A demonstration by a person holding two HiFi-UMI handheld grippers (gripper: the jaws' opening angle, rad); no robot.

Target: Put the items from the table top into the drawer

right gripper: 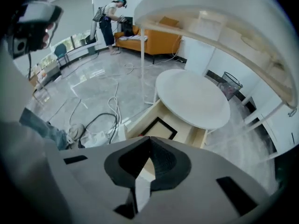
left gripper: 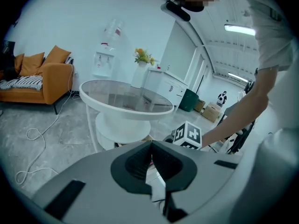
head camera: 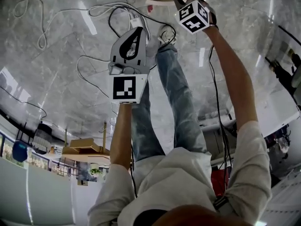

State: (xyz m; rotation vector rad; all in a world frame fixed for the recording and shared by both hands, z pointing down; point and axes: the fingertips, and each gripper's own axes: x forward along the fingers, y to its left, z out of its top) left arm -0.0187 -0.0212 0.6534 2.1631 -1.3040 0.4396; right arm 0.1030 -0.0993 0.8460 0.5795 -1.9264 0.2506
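Office lounge, orange sofa [left gripper: 35, 80] with cushions, water dispenser [left gripper: 105, 55], round glass-topped table [left gripper: 112, 93], polished grey marble floor [head camera: 56, 69]

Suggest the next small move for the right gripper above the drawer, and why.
Probably lower the right gripper to the open drawer and push it shut. Its jaws are together with nothing between them, a black-framed item lies inside the drawer, and the left gripper view shows nothing I can make out standing on the table top.

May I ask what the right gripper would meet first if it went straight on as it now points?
Probably the open drawer, near its wooden front edge: the right gripper, jaws shut and empty, points down at it. Depth is unclear.
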